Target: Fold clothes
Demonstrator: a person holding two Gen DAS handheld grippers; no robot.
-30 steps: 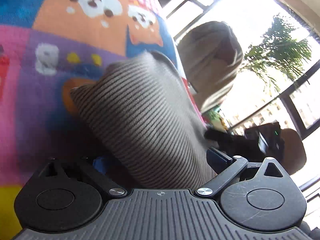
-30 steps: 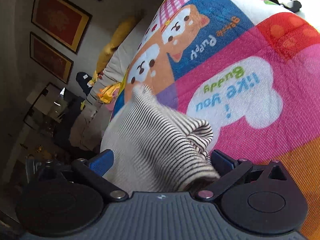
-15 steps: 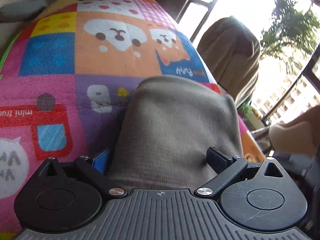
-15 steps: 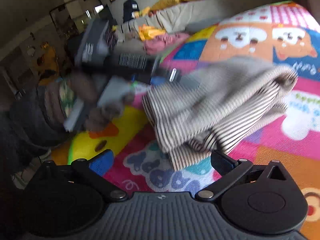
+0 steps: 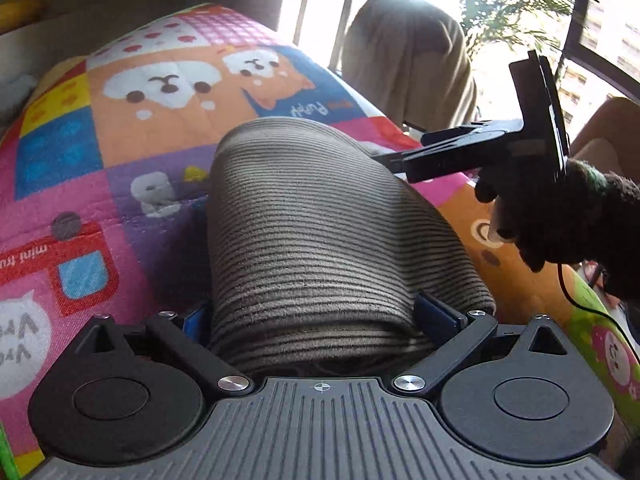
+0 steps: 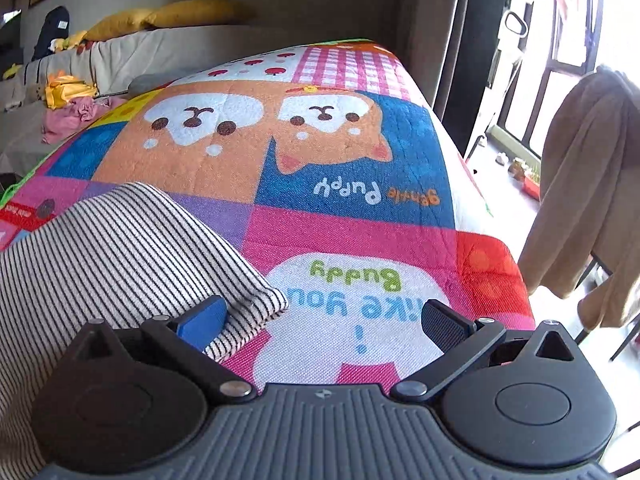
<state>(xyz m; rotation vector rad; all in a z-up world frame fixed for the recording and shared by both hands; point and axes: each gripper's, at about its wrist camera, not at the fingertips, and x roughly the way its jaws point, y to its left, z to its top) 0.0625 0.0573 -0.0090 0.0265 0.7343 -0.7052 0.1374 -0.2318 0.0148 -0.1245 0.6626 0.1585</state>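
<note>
Since a second ago the right gripper (image 6: 324, 316) has let go of the striped garment (image 5: 320, 236) and now stands wide open and empty, its left finger just touching the cloth's folded corner. The left gripper (image 5: 320, 316) has the folded garment between its fingers, pressed against both, lying on the colourful cartoon blanket (image 6: 340, 184).

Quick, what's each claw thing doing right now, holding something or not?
Left gripper: closed on the folded striped garment.
Right gripper: open, holding nothing; the garment's corner lies beside one finger.
</note>
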